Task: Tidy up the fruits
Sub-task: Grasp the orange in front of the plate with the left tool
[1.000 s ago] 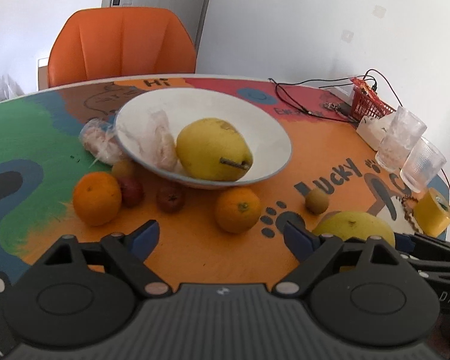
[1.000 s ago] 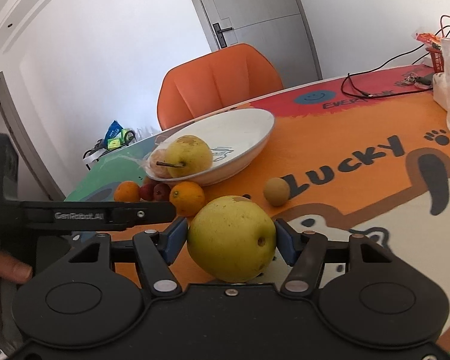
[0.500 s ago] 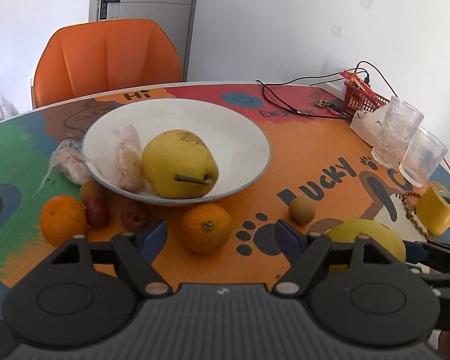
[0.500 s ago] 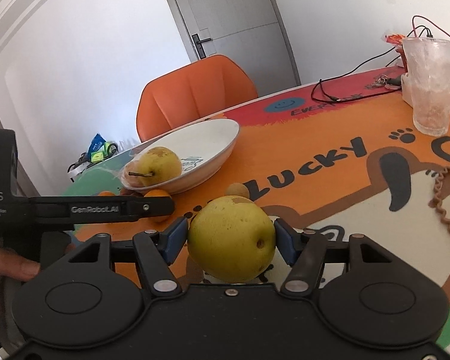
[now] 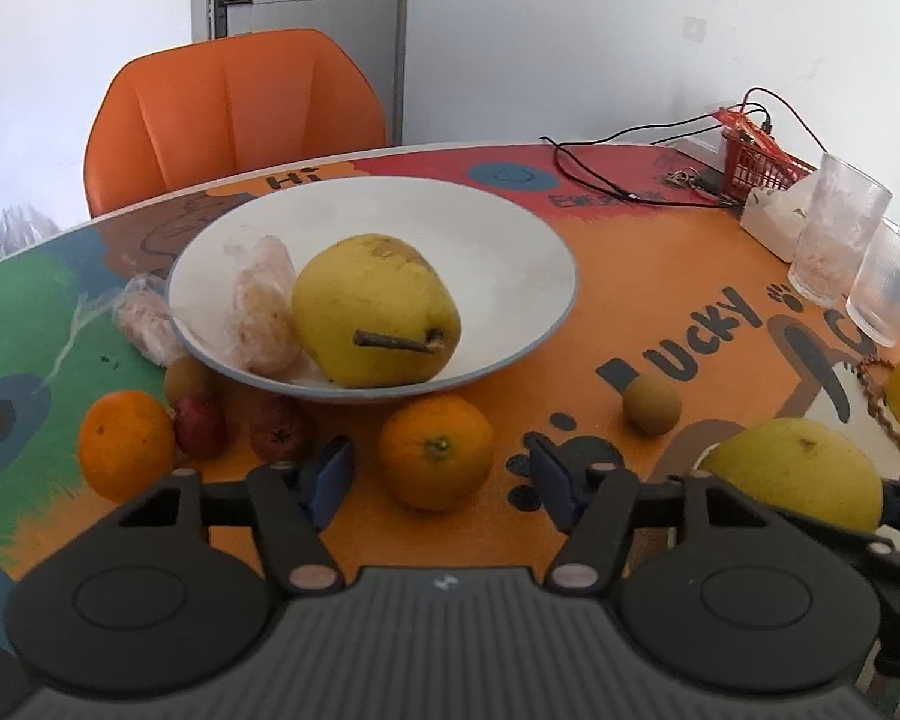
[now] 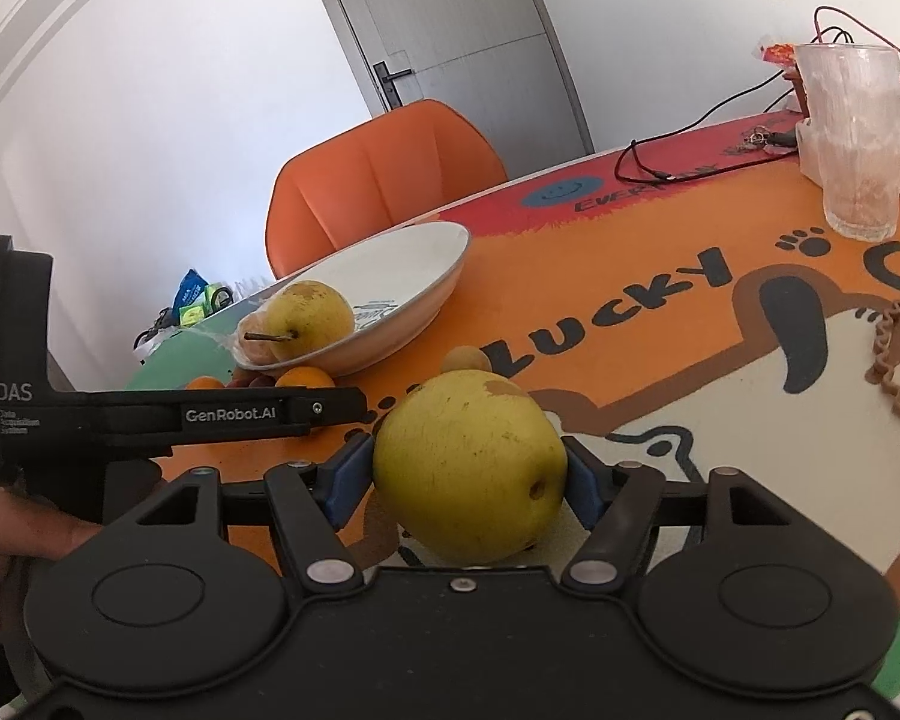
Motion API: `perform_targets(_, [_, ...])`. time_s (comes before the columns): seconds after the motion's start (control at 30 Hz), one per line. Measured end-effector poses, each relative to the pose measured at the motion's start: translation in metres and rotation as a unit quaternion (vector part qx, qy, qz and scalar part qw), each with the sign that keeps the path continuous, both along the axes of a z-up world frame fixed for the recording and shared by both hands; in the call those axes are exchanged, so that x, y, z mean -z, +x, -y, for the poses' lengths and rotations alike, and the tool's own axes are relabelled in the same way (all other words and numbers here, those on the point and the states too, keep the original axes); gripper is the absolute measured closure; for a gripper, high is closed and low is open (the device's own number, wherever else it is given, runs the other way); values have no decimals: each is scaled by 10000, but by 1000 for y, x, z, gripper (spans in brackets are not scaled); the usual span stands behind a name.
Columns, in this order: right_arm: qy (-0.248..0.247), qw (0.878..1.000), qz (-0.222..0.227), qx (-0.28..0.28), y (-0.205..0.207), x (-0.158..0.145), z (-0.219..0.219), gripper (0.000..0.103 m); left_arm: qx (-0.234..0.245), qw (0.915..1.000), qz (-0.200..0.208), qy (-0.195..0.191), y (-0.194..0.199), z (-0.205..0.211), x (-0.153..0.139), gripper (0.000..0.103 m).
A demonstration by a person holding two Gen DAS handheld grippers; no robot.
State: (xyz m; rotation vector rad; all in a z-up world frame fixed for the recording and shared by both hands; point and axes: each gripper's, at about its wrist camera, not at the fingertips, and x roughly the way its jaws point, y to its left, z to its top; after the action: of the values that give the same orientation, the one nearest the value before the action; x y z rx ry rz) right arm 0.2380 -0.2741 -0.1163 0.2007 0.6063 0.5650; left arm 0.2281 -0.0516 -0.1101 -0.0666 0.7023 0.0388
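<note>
A: Pear (image 6: 471, 465) first: it sits between the blue pads (image 6: 343, 480) of the right claw (image 6: 468, 480), which is clamped on its widest part, low over the bench (image 6: 660, 354). I can't tell whether it rests on the surface or hangs just above it.

B: How do you think it handles?

A: Firm and fairly heavy for its size, I'd judge, with a smooth skin that bruises if squeezed hard. The belly is the right place to hold; the tapered top would let it slip out.

B: And the left claw (image 5: 441, 477)?

A: Spread wide, holding nothing. An orange (image 5: 435, 450) lies on the bench just ahead, in line with the gap, untouched by the pads. It looks round and stiff-skinned, likely to roll; I'd take it across the middle.

B: Farther out?

A: A white bowl (image 5: 510, 246) holds a second pear (image 5: 375, 309) lying on its side, stalk toward the camera, with a wrapped item (image 5: 264, 306) touching it. Another orange (image 5: 126, 444), two small red fruits (image 5: 201, 426) and a small brown fruit (image 5: 651, 405) lie loose near the bowl's rim. The small ones are probably soft; light pressure only.

B: Anything to avoid?

A: Two glasses (image 5: 840, 240) stand well to the right, clear of the path to the bowl.
</note>
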Motion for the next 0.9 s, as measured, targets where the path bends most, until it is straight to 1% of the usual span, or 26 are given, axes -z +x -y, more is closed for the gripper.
perform_targets(0.03, [3, 10000, -9, -7, 0, 0, 0, 37, -18, 10000, 28, 6, -1, 0, 0, 48])
perform_targets(0.1, [-5, 10000, 1, -15, 0, 0, 0, 37, -15, 10000, 98, 7, -3, 0, 1, 60])
perform_targets(0.17, [9, 10000, 17, -14, -1, 0, 0, 37, -32, 9999, 144, 42, -5, -1, 2, 65])
perform_targets(0.27, [75, 10000, 50, 39, 0, 1, 0, 41, -57, 9998, 173, -93, -8, -6, 1, 66])
perform_targets(0.37, [124, 9999, 69, 27, 1, 1, 0, 42, -77, 9995, 204, -246, -15, -9, 0, 66])
perform_targets(0.5, [-37, 9999, 105, -2, -1, -3, -5, 42, -128, 9985, 253, -478, -31, -17, -3, 66])
perform_targets(0.9, [-189, 9993, 262, -213, -19, -18, -38, 43, -312, 9947, 630, -748, -65, -43, -29, 66])
